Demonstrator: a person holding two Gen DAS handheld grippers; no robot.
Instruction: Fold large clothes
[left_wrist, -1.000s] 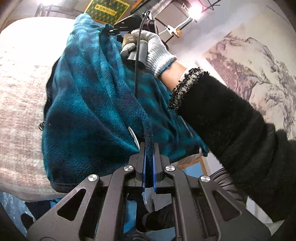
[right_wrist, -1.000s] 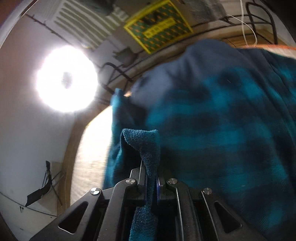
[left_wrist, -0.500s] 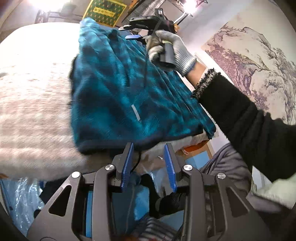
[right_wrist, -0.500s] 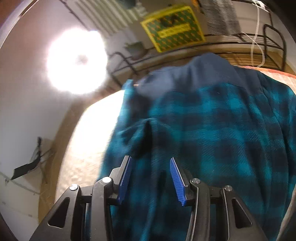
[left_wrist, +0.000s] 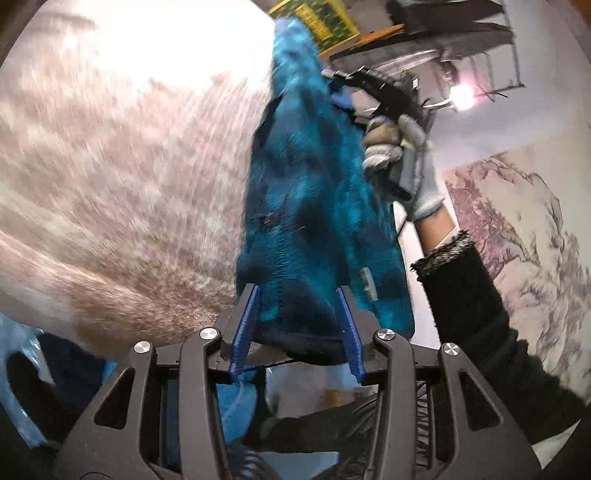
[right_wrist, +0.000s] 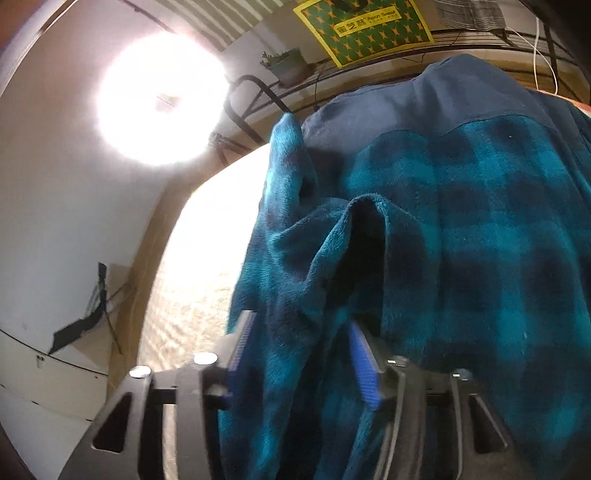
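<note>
A teal and dark-blue plaid fleece garment (left_wrist: 314, 206) lies folded on a pale woven surface (left_wrist: 110, 184). My left gripper (left_wrist: 297, 295) is open, its blue pads on either side of the garment's near hem. In the right wrist view the garment (right_wrist: 461, 240) fills the right half, with a plain navy yoke (right_wrist: 413, 107) at the far end. My right gripper (right_wrist: 299, 328) is open, with a raised fold of fleece lying between its pads. The right gripper also shows in the left wrist view (left_wrist: 373, 88), held by a gloved hand at the garment's far edge.
A bright lamp (right_wrist: 159, 99) glares at the left. A green and yellow sign (right_wrist: 364, 27) and a metal rack (right_wrist: 480, 40) stand behind. A landscape painting (left_wrist: 517, 229) hangs at the right. Blue plastic bags (left_wrist: 22, 354) lie below the surface's near edge.
Both grippers were shut on fleece a second ago and have opened. The garment has dropped onto the surface. The left gripper has moved in close to the near hem.
</note>
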